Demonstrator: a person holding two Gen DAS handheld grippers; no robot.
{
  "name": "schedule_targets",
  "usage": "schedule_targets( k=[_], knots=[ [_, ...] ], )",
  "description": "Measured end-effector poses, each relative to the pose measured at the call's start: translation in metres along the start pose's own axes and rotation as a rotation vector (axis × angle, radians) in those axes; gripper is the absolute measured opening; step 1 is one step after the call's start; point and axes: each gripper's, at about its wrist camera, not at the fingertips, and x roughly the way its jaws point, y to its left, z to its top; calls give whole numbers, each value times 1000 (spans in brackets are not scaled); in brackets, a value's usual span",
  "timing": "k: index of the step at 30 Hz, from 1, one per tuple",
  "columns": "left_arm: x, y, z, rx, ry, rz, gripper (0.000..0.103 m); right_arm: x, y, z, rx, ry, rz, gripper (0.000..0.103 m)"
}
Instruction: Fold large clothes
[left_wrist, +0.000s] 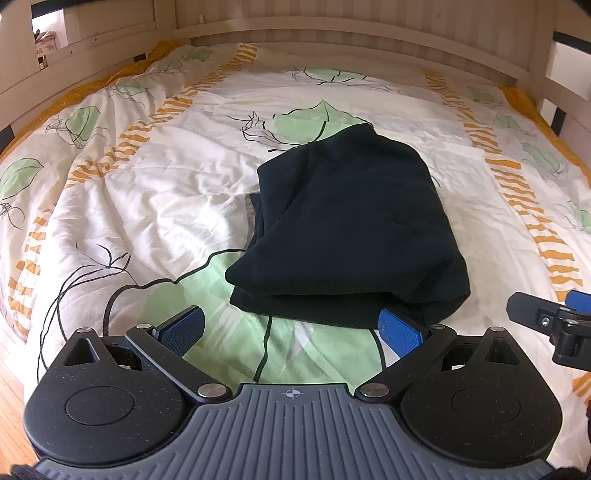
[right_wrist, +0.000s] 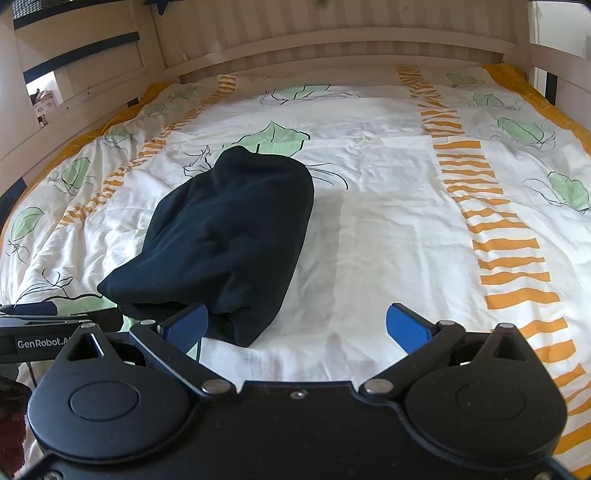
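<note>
Black knit garment (left_wrist: 347, 225), folded into a thick bundle, is lying mid-quilt on the leaf-printed white quilt (left_wrist: 147, 192). Left gripper (left_wrist: 291, 330) and right gripper (right_wrist: 297, 326) are hovering at the bundle's near edge, fingers spread apart, holding nothing. Snagging only the top layer is risking unfolding it.

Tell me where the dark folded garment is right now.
The dark folded garment lies mid-bed on the leaf-print duvet, just ahead of both open tongs, right of center in the left wrist view and left of center in the right.
</note>
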Motion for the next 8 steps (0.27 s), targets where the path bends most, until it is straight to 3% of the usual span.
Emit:
schedule_targets(
  k=[8],
  knots=[
    [4, 0, 0, 4, 5, -7, 102, 5, 0, -1, 5, 16, 3, 102]
  ],
)
